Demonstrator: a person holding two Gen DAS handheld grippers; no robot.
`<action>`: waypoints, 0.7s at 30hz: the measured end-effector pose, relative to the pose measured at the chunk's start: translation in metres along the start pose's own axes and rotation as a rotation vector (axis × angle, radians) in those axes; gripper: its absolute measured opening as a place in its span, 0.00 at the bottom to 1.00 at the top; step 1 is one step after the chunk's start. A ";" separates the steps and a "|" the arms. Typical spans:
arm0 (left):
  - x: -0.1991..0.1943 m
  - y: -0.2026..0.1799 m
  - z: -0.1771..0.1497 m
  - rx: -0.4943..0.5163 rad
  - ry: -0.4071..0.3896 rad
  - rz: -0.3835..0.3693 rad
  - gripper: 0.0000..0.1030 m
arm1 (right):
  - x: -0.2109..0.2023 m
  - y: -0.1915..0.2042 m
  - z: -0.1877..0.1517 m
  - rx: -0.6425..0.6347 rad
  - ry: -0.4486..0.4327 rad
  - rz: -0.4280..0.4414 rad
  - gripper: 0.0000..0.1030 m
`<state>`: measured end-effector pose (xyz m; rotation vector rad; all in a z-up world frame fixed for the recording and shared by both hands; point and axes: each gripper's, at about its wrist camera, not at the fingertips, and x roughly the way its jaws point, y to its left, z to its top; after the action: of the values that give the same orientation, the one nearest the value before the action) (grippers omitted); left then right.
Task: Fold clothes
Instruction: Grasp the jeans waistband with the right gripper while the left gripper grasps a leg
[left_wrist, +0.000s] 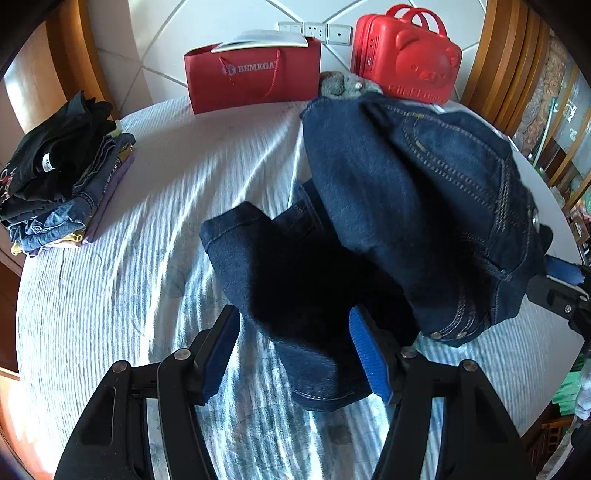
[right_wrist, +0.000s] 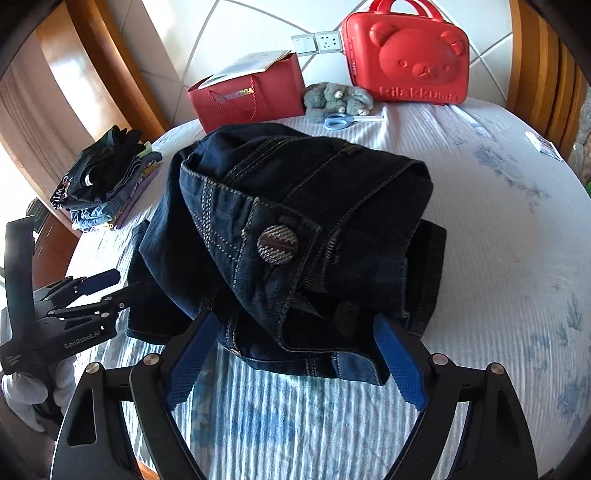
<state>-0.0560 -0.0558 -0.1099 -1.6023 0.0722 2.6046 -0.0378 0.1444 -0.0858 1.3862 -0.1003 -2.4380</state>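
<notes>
Only the right wrist view shows scissors (right_wrist: 338, 121) at 12 o'clock. Dark jeans (right_wrist: 295, 229) lie bunched mid-bed (right_wrist: 498, 258), button up. Left gripper (left_wrist: 295, 354) and right gripper (right_wrist: 295, 365) jaws wide.

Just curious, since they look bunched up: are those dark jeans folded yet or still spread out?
Partly folded. The jeans lie doubled in a thick heap on the bed, waistband and button on top, but the layers sit uneven.

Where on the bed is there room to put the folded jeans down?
Bare sheet lies between the clothes pile and the jeans; more lies right of the jeans. The back is crowded: red bag, plush toy, scissors, red case.
</notes>
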 end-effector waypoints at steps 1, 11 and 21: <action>0.006 -0.001 -0.001 0.006 0.009 0.000 0.61 | 0.007 0.002 0.000 -0.006 0.004 0.006 0.76; 0.011 -0.008 0.004 0.011 0.004 -0.054 0.17 | -0.016 -0.021 0.026 -0.005 -0.127 -0.047 0.06; -0.058 -0.019 0.028 -0.032 -0.143 -0.054 0.14 | -0.165 -0.193 0.029 0.232 -0.343 -0.459 0.06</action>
<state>-0.0534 -0.0370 -0.0456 -1.4013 -0.0213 2.6821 -0.0335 0.3756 0.0219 1.1602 -0.1653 -3.1213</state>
